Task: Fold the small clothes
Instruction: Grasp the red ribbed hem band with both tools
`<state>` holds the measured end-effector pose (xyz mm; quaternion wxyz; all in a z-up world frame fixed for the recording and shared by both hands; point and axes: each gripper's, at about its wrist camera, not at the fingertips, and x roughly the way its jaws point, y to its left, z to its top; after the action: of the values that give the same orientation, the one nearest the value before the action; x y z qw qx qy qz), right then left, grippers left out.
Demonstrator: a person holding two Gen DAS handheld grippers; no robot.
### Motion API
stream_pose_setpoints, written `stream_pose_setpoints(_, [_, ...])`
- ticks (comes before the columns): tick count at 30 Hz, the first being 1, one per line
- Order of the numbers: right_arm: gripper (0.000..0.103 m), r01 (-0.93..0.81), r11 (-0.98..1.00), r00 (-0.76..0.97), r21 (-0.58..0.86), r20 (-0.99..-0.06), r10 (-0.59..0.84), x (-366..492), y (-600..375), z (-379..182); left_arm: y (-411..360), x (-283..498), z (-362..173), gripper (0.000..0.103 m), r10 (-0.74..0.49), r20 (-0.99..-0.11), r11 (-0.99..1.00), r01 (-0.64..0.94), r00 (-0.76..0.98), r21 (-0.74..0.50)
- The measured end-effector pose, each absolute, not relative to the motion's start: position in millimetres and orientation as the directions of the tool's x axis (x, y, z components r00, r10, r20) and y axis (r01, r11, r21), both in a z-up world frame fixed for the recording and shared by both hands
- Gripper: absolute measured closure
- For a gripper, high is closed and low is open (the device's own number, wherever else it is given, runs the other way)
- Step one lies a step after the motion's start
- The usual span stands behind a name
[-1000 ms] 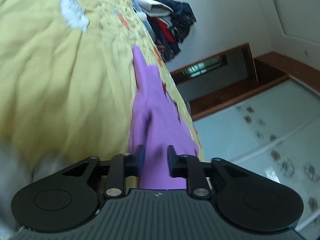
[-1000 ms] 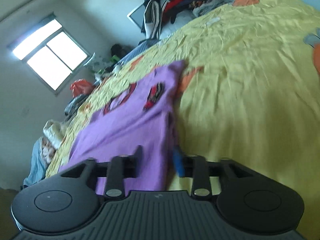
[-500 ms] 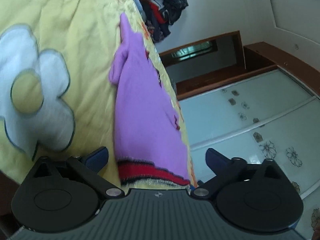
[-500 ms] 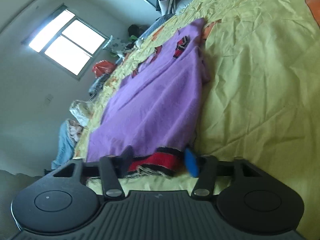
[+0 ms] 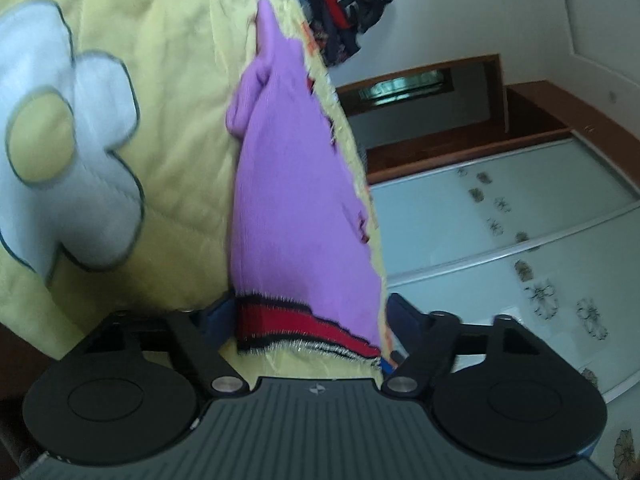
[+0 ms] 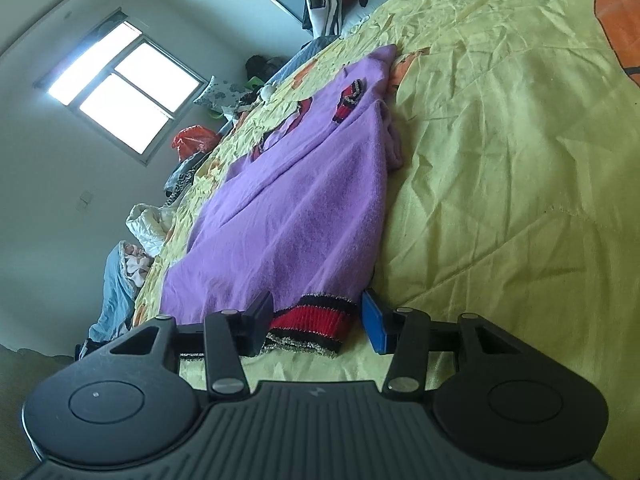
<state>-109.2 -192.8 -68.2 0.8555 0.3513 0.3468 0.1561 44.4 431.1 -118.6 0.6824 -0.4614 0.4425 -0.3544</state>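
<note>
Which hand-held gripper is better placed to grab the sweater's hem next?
Right hand-held gripper: its open jaws straddle the sweater hem corner closely. The left gapes wider across the hem.

Both wrist cameras sat low and close at the red-and-black ribbed hem of the purple knitted sweater (image 5: 296,200), looking along the yellow quilted bedspread (image 6: 500,160) toward the piled clothes; each view was rolled sideways, sharing sweater and bedspread
</note>
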Motion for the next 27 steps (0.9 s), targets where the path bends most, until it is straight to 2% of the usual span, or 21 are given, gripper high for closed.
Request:
stream_pose_setpoints(1, [0.056,-0.023,0.706,0.710,0.708,-0.485,0.510,-109,-193,-68,427,45,-119,0.046,-0.890,-0.291,0.337,0.076,0.350,-0.938])
stream_pose_setpoints(3, [0.056,-0.022,0.709,0.709,0.705,-0.489,0.508,-108,-192,-67,423,45,-121,0.069,-0.879,-0.323,0.364,0.056,0.350,-0.930])
stream_pose_setpoints(4, [0.056,-0.022,0.711,0.708,0.703,-0.491,0.507,-109,-192,-66,422,46,-124,0.075,-0.878,-0.332,0.368,0.043,0.344,-0.929])
stream_pose_setpoints(6, [0.056,-0.024,0.712,0.709,0.701,-0.491,0.507,-108,-192,-66,423,46,-130,0.096,-0.870,-0.353,0.385,0.027,0.345,-0.922])
stream_pose_setpoints(19, [0.057,-0.055,0.724,0.718,0.688,-0.477,0.508,-111,-183,-69,435,43,-149,0.098,-0.871,-0.323,0.344,-0.010,0.371,-0.939])
stream_pose_setpoints(20, [0.061,-0.061,0.728,0.717,0.683,-0.477,0.508,-109,-181,-69,436,43,-150,0.097,-0.871,-0.323,0.343,-0.013,0.371,-0.939])
stream_pose_setpoints(21, [0.085,-0.050,0.743,0.721,0.668,-0.490,0.490,-107,-179,-69,436,42,-150,0.097,-0.870,-0.323,0.342,-0.016,0.373,-0.939])
stream_pose_setpoints(22, [0.098,-0.027,0.773,0.717,0.633,-0.527,0.456,-103,-176,-69,437,41,-150,0.097,-0.869,-0.324,0.345,-0.013,0.374,-0.939])
stream_pose_setpoints(27, [0.099,-0.055,0.803,0.770,0.593,-0.487,0.412,-114,-171,-53,437,34,-146,0.098,-0.854,-0.325,0.365,0.022,0.408,-0.931])
